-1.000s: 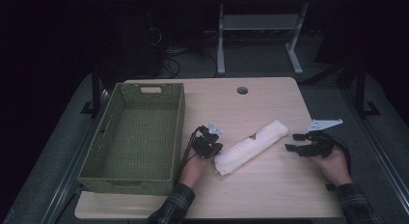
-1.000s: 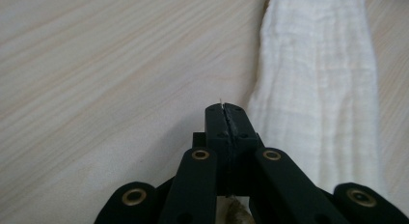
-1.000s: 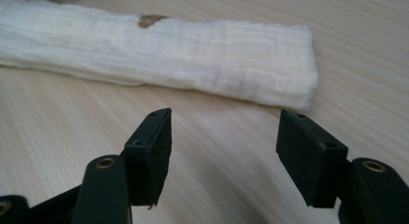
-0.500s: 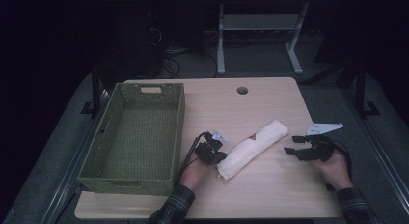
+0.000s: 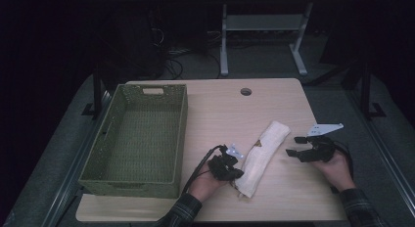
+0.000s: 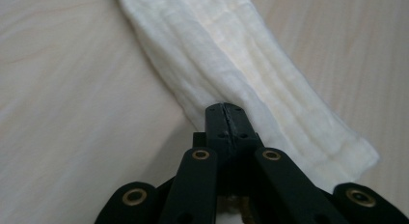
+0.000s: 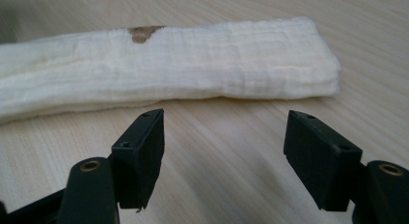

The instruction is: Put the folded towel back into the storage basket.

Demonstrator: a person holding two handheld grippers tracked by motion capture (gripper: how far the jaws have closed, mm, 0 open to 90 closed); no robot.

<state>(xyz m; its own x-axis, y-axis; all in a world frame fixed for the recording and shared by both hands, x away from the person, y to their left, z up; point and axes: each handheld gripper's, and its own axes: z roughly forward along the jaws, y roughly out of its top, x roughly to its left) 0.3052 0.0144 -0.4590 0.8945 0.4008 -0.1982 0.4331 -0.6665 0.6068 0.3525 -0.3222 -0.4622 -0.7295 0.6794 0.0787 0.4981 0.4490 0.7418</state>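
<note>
A folded white cloth (image 5: 263,153) with a small brown tag lies slantwise on the wooden table (image 5: 220,112). My left gripper (image 5: 238,173) is at the cloth's near left end. In the left gripper view its jaws (image 6: 224,114) are pressed together on the edge of the cloth (image 6: 251,64). To the right of the cloth, my right gripper (image 5: 295,146) is open and holds nothing. In the right gripper view, the cloth (image 7: 193,64) lies just beyond the spread jaws of this gripper (image 7: 224,156), apart from them.
An empty green woven basket (image 5: 180,134) stands on the left part of the table, close to my left hand. A round cable hole (image 5: 246,91) sits near the far edge. Bare tabletop lies between the basket and the cloth, and beyond the cloth.
My left gripper has moved toward the near edge, pulling the cloth's near end along, so the cloth now lies steeper. The right gripper has barely moved and stays open.
</note>
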